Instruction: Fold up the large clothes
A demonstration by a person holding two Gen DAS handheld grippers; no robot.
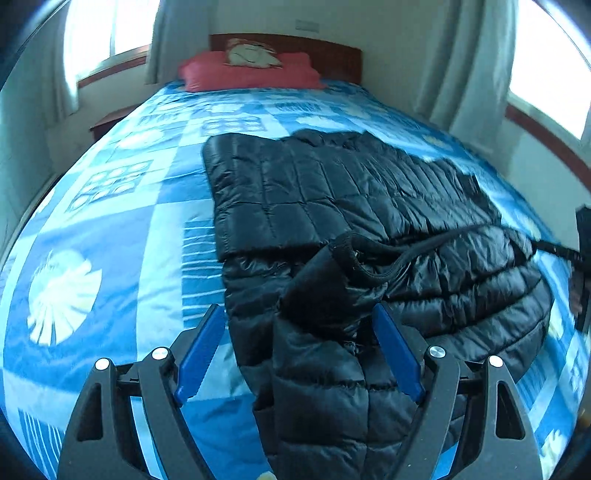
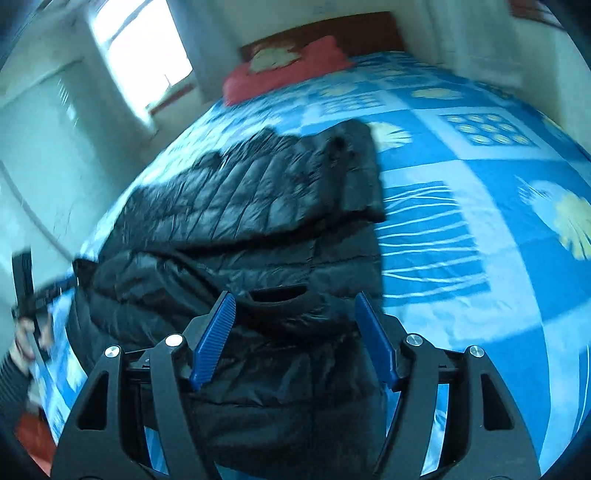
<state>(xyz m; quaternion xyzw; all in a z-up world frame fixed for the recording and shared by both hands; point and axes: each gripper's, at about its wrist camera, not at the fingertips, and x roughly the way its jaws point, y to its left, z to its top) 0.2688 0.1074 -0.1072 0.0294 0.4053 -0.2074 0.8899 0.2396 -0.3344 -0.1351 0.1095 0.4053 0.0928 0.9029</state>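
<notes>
A black quilted puffer jacket [image 1: 332, 192] lies partly folded on a bed with a blue patterned bedspread [image 1: 110, 229]. Its near part, with a sleeve cuff [image 1: 347, 251] turned up, reaches toward the bed's front edge. My left gripper [image 1: 299, 308] hovers over this near part, open, its blue pads [image 1: 203, 350] apart and not pressing the fabric. In the right wrist view the same jacket [image 2: 240, 206] shows a pocket slit [image 2: 279, 293]. My right gripper [image 2: 294, 295] is open just above it, with the jacket beneath its jaws. The other gripper [image 2: 26, 291] and a hand [image 2: 22, 343] are blurred at the left edge.
A red pillow [image 1: 251, 72] with a patterned cushion on it lies against the wooden headboard [image 1: 325, 51] at the far end. Windows [image 1: 107, 33] with pale curtains [image 1: 465, 62] flank the bed. A dark nightstand [image 1: 107, 123] stands at the far left.
</notes>
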